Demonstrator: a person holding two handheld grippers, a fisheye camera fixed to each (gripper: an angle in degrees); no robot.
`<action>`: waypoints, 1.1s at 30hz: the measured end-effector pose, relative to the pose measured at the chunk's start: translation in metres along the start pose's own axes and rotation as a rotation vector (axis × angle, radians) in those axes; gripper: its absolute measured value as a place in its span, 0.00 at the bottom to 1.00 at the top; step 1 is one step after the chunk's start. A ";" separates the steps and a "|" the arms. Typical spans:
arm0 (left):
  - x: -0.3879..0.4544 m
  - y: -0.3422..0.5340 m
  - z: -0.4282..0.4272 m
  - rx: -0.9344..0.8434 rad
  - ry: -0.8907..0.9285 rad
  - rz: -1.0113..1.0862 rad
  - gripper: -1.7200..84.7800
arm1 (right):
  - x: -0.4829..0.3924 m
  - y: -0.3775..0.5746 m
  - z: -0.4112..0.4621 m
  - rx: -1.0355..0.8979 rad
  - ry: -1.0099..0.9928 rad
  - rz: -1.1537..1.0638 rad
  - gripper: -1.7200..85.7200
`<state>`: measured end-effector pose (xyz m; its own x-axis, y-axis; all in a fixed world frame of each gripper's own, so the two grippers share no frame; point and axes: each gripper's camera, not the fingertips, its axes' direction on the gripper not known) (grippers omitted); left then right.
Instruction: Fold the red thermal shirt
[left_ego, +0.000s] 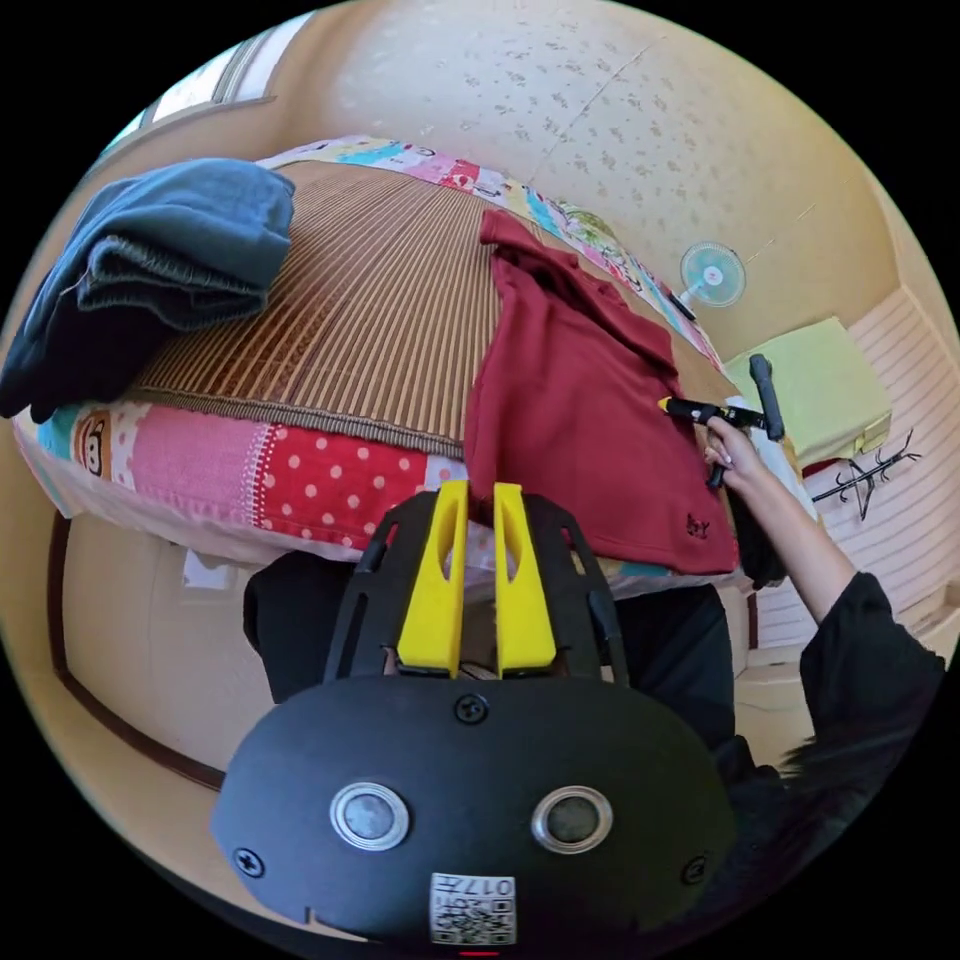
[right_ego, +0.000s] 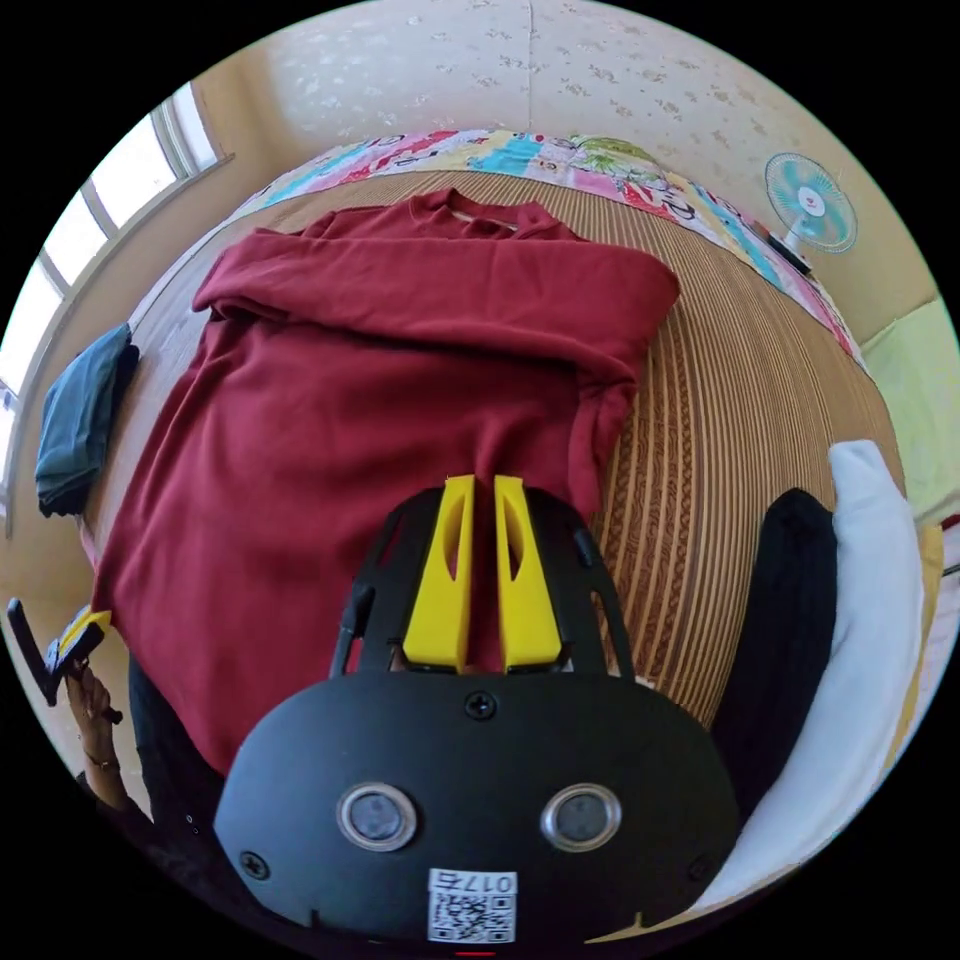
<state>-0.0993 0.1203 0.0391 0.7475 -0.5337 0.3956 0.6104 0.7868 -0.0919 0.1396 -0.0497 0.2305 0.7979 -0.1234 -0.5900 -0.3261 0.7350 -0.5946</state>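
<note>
Pretty cozy room: cream wallpaper (right_ego: 600, 60) with a small speckled print, daylight coming through a window (right_ego: 110, 200) on one side. The bed (left_ego: 380, 300) has a striped bamboo mat over a patchwork quilt (left_ego: 300, 470), and a little fan (right_ego: 810, 205) stands by the wall.

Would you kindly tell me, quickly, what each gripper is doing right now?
Left gripper: jaws nearly together, a narrow gap, holding nothing, near the shirt hem.
Right gripper: jaws nearly together, holding nothing, over the shirt.
</note>
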 end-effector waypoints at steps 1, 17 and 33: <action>-0.001 0.001 -0.005 0.015 0.039 0.008 0.08 | 0.003 0.009 -0.015 -0.017 0.008 -0.024 0.05; -0.024 0.010 -0.084 0.149 0.491 -0.074 0.07 | 0.082 0.305 -0.093 0.121 -0.540 0.411 0.04; 0.040 -0.035 -0.192 0.438 0.489 0.034 0.07 | 0.083 0.316 -0.332 0.941 -0.632 0.167 0.06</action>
<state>-0.0407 0.0121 -0.1174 0.8607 -0.5041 -0.0712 0.4978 0.8042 0.3247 -0.0655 -0.0489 -0.1872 0.9792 0.1846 -0.0848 -0.1562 0.9510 0.2669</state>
